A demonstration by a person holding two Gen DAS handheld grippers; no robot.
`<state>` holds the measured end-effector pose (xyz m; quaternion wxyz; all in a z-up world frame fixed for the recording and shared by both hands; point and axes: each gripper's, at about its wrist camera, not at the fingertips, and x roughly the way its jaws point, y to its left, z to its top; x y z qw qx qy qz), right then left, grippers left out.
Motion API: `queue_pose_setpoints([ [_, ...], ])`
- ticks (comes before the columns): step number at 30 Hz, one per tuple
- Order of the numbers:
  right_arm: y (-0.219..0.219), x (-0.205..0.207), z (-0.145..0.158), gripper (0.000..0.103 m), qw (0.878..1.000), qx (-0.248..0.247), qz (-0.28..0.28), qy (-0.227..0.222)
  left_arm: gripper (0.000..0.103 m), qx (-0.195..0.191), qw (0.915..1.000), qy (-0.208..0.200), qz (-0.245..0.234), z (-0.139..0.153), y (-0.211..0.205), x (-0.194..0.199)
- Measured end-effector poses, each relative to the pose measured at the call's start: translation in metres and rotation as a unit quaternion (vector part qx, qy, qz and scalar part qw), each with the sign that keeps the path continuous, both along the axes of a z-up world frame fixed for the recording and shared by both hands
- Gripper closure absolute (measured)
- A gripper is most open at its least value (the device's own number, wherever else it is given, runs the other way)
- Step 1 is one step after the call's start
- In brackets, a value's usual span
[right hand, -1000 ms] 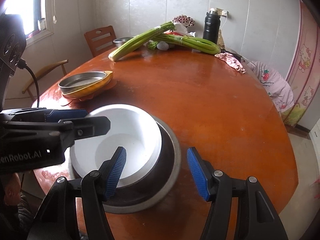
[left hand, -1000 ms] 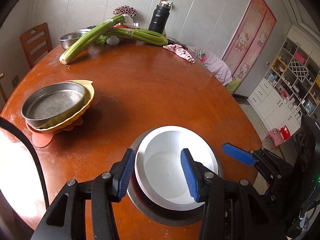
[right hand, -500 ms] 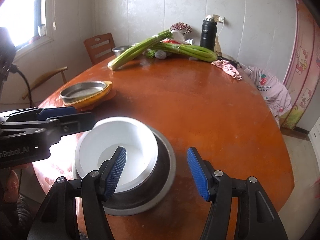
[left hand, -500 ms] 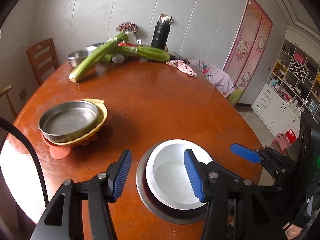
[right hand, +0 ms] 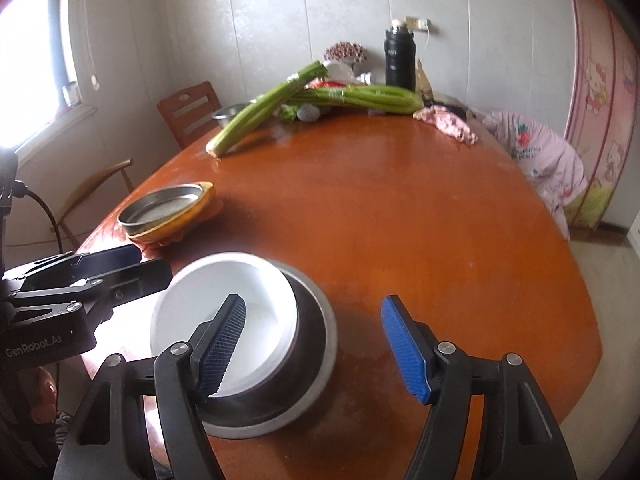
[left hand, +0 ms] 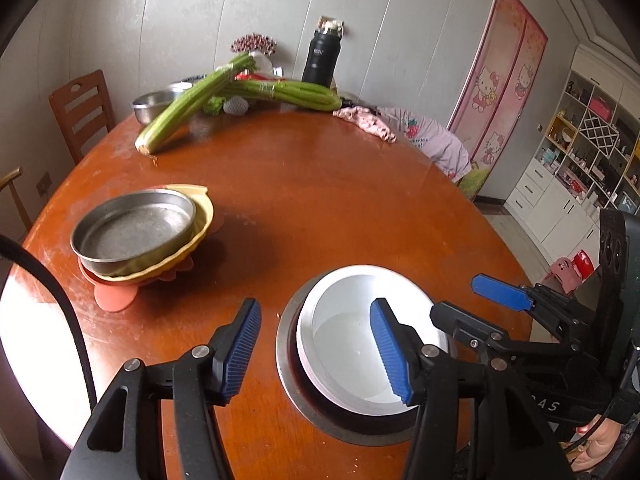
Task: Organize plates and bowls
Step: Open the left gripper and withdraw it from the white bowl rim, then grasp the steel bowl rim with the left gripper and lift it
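A white bowl (left hand: pixel 344 332) sits inside a larger steel bowl (left hand: pixel 288 364) at the near edge of the round wooden table (left hand: pixel 320 184); both show in the right wrist view, the white bowl (right hand: pixel 264 320) and the steel bowl (right hand: pixel 316 344). A steel plate (left hand: pixel 132 232) lies on a yellow dish (left hand: pixel 202 220) and an orange mat at the left, also in the right wrist view (right hand: pixel 160 208). My left gripper (left hand: pixel 316 348) is open and empty above the bowls' left rim. My right gripper (right hand: pixel 314 350) is open and empty above their right rim.
Celery stalks (left hand: pixel 192 108), a steel bowl (left hand: pixel 154 106), a black flask (left hand: pixel 322 58) and a pink cloth (left hand: pixel 366 122) lie at the table's far side. A wooden chair (left hand: pixel 82 114) stands at the left. Shelves (left hand: pixel 592 152) stand at the right.
Both grippers have pulled back and risen from the nested bowls, which look smaller. The left gripper has shifted left and now straddles the steel bowl's left rim. The bowls have stayed put.
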<state>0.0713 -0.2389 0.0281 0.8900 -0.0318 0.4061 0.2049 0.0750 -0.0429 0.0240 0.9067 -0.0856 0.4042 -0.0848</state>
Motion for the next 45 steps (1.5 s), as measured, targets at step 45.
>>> queue_pose_setpoints([
  [45, 0.018, 0.005, -0.048, 0.030, 0.992, 0.021, 0.061, 0.105, 0.046, -0.024, 0.9952, 0.091, -0.026, -0.060, -0.004, 0.036],
])
